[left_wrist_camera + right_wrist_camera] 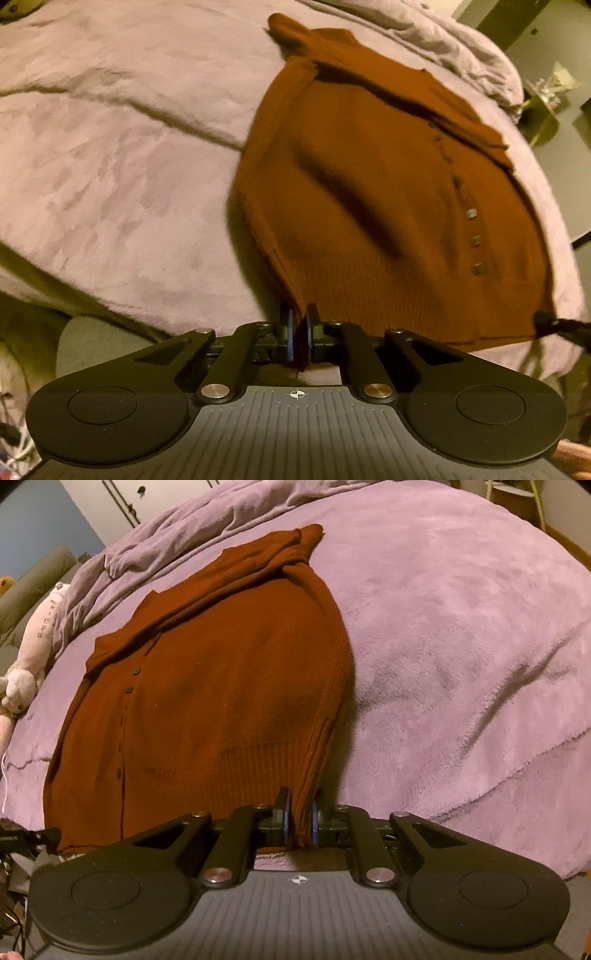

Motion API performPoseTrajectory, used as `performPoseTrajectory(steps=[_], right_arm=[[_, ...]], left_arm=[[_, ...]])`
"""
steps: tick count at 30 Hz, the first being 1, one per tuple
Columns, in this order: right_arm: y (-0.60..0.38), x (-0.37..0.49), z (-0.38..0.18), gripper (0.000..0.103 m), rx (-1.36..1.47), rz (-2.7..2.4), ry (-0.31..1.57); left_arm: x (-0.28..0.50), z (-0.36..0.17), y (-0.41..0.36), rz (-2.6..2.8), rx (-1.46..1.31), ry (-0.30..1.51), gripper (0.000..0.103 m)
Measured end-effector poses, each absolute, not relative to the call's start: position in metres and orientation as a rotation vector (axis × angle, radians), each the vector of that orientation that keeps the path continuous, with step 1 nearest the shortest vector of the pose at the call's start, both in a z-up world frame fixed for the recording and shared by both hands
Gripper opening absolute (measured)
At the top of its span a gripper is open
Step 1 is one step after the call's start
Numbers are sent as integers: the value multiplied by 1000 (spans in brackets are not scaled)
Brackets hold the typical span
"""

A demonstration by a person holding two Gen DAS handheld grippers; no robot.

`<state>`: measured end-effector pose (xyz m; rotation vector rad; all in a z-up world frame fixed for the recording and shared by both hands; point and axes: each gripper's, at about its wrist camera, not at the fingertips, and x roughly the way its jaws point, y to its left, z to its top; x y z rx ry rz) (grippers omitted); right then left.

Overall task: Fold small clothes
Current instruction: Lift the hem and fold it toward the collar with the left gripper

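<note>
Rust-brown knit cardigan [388,206] lies flat on the mauve fleece blanket [122,155], soft and floppy, so I've got left gripper [298,334] and right gripper [300,821] pinching its ribbed hem corners, apparently through both layers.

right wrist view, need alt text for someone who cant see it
The right gripper is shut on the ribbed bottom hem corner of a rust-brown knit cardigan lying flat, buttons up, on a lilac fleece blanket. A pale plush toy lies at the blanket's left edge.

Bed, lilac blanket [461,635] — rust cardigan [229,686], plush toy [33,653].
</note>
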<state>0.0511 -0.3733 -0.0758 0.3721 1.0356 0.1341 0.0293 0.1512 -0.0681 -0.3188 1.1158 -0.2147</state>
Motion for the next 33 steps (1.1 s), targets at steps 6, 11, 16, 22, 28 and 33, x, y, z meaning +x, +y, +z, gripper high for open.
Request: performPoseTrajectory(steps=[6,11,16,22,28,33], right_arm=[[-388,68,-54,5,539,216,992],[-393,108,-28,5,598,241,906],[-385,156,-16,5,516,196,837],[-379,208,-31,5,456,90,835],[-385,214,-40,20,411,77,821],[-386,198,-33,39,230,109,755]], left_arm=[[48,-17,154,-288,-398,989,8],[88,14,155,-272,-400,870,8],[144,15,143,-177,-350,819,8],[193,-10,139,-31,-310,835,8],[190,-18,146,-15,-265,814,21],[183,-22,164,-48,-213,807,43]])
